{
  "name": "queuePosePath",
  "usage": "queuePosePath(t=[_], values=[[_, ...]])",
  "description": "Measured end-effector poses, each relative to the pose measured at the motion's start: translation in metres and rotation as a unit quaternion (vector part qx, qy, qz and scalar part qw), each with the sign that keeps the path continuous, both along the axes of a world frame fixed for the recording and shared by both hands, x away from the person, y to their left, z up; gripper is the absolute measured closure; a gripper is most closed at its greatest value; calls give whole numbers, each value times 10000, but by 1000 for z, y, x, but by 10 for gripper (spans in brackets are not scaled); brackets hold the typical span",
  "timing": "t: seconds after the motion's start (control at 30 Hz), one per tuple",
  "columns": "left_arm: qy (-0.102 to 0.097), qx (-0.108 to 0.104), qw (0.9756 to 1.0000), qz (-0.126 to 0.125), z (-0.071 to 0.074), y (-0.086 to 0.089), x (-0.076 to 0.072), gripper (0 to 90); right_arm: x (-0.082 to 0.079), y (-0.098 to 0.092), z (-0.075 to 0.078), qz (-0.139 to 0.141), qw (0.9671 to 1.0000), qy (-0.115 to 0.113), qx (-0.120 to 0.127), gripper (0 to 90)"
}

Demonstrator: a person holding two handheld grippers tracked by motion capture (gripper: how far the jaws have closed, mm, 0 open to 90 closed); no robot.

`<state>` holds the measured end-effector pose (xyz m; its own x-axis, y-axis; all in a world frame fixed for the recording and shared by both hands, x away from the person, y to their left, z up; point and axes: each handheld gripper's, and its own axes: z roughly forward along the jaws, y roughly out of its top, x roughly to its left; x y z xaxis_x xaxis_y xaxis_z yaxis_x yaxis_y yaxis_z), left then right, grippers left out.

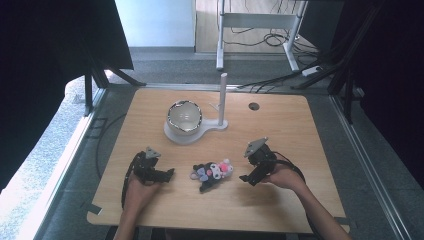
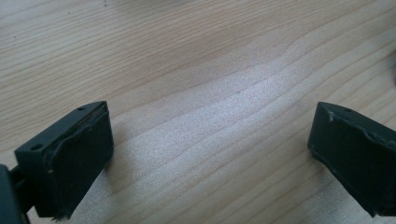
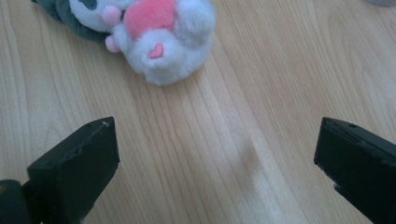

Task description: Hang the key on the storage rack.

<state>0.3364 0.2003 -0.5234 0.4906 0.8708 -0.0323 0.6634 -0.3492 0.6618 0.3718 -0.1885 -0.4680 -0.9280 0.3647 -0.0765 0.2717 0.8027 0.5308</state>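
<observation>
Left gripper [image 1: 167, 173]: rested near the front-left of the bench [image 1: 280, 210], fingers [image 2: 70, 158] spread wide with nothing between them; bare wood is seen ahead, so it is judged to be kept waiting.
Right gripper [image 1: 246, 178]: held near the front-right, fingers [image 3: 79, 163] likewise spread wide and empty, aimed at the toy, apparently for an approach.
Plush toy [image 1: 212, 172]: laid between the two grippers, near the front edge, touched by neither; black, white and pink, its white-and-pink end turned to the right gripper.
Bowl [image 1: 184, 116]: seated on a white stand [image 1: 176, 136] toward the far edge, left of centre; judged a likely place for the toy.
Post [image 1: 222, 97]: upright at the stand's right end.
</observation>
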Motion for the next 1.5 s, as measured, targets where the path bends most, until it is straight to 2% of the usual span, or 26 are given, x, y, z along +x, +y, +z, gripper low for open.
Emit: queuePosePath(t=[0.4,0.57,0.77,0.8,0.87,0.9,0.97,1.0,1.03,1.27,1.4,1.47,1.5], values=[[-6,-11,10000,11,0,0,0,1,10,25,4,504,9985,71,-191,63],[-7,-14,10000,14,0,0,0,1,14,39,5,756,9965,94,-344,83],[-7,-15,10000,14,0,0,0,1,15,60,7,1138,9910,144,-690,105],[-7,-15,10000,14,0,0,0,1,15,60,7,1138,9910,144,-690,105],[-7,-14,10000,13,0,0,0,1,15,69,8,1296,9877,145,-862,115],[-7,-14,10000,13,0,0,0,1,15,69,8,1296,9877,145,-862,115],[-7,-15,10000,14,0,0,0,1,15,77,8,1445,9838,171,-1048,128],[-7,-13,10000,13,0,0,0,1,15,77,8,1445,9838,171,-1048,128],[-6,-15,10000,14,0,0,0,1,16,82,8,1567,9806,184,-1165,134],[-7,-14,10000,13,0,0,0,1,19,100,5,1851,9689,285,-1616,145],[-7,-14,10000,13,0,0,0,1,20,111,0,2091,9607,352,-1788,207],[-7,-14,10000,14,0,0,0,0,19,115,-2,2162,9565,479,-1901,274],[-6,-14,10000,13,0,0,0,0,19,115,-2,2162,9565,479,-1901,274]])
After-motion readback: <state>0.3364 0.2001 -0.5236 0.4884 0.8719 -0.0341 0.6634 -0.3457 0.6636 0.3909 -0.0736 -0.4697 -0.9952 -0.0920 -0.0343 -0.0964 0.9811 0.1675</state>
